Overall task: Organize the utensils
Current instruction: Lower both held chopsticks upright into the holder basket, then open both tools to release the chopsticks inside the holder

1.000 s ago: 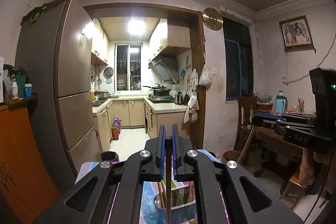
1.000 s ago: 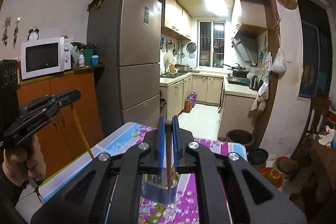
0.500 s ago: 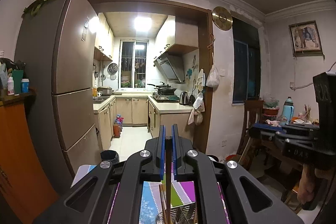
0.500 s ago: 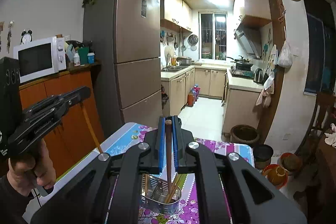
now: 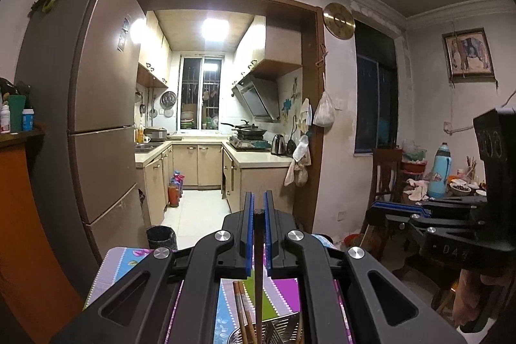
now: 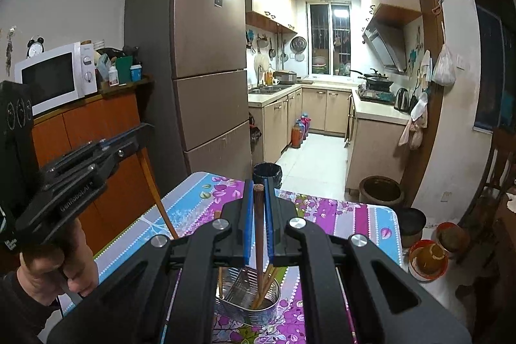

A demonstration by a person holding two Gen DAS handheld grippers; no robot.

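Right gripper [image 6: 257, 199] fingers clamped on chopstick [image 6: 258, 234] above metal utensil holder [image 6: 246, 300]; left gripper [image 5: 257, 208] fingers likewise clamped on chopstick [image 5: 258, 263].

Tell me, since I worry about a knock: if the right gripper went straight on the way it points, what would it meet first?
Probably the floral table, past the metal utensil holder. The right gripper, shut on a chopstick, points slightly downward; depth is unclear, so it may clear the far edge.

Dark wooden chopstick [image 6: 258, 234], shiny perforated metal holder [image 6: 248, 305], glossy patterned tablecloth [image 6: 354, 215], matt black plastic gripper bodies
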